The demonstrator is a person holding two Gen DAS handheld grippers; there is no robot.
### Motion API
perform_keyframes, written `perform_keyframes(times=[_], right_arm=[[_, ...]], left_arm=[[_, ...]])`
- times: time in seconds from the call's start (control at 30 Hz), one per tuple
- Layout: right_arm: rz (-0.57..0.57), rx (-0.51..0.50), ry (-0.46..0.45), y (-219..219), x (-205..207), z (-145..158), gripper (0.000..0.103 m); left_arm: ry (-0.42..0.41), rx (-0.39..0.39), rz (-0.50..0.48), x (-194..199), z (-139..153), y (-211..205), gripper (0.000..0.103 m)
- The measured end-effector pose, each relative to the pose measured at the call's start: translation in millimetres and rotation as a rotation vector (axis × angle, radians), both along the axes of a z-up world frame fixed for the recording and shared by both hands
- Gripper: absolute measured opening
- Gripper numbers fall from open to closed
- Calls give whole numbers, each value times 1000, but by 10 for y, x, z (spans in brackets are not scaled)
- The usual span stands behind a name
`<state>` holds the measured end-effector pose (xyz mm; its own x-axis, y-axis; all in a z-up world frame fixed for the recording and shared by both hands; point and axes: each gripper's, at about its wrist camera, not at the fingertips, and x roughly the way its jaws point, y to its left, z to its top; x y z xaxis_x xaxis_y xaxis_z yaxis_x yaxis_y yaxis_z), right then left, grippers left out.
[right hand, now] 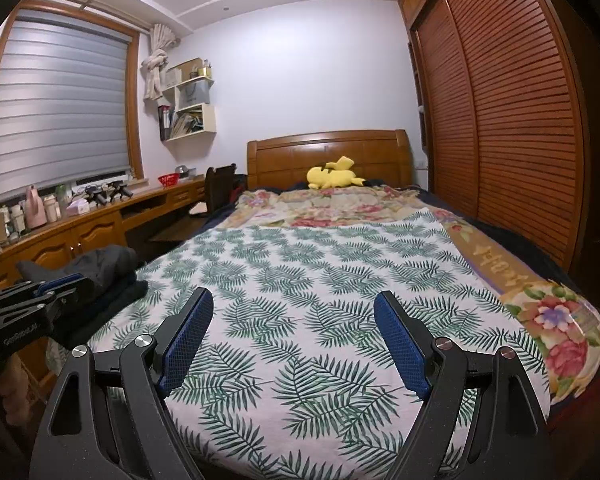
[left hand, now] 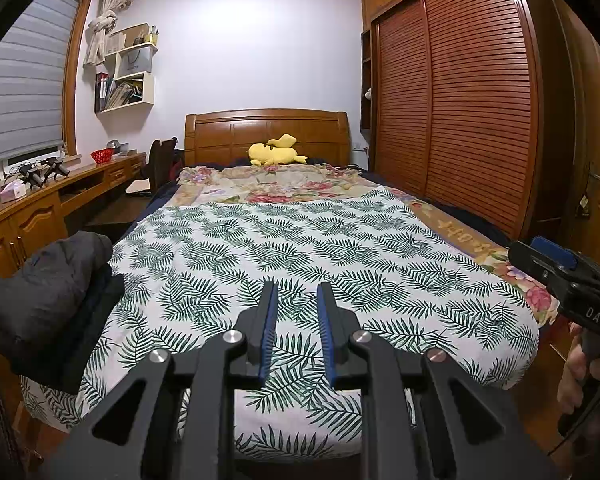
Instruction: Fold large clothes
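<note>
- Left gripper (left hand: 297, 288) is held above the near end of the bed, fingers set narrow with a gap between them, nothing gripped.
- Right gripper (right hand: 293, 300) is held over the leaf-print sheet (right hand: 320, 280), fingers spread wide, nothing held.
- Dark clothes (left hand: 48, 280) are seen piled at the bed's left near corner, on the sheet.
- Yellow plush toy (left hand: 274, 152) is seen lying by the headboard (left hand: 266, 128).
</note>
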<state>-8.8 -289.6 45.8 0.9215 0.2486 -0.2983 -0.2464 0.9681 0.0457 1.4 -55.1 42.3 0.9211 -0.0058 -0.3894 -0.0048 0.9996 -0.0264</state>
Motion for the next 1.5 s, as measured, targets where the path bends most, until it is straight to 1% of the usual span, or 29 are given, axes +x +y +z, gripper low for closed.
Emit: perform_keyframes(times=[0.77, 1.5], right_arm=[[8, -10, -1, 1, 1, -1, 84], [10, -12, 1, 7, 7, 4, 84]], left_arm=[[-11, -8, -12, -4, 12, 1, 19], [-10, -7, -2, -12, 11, 14, 19]])
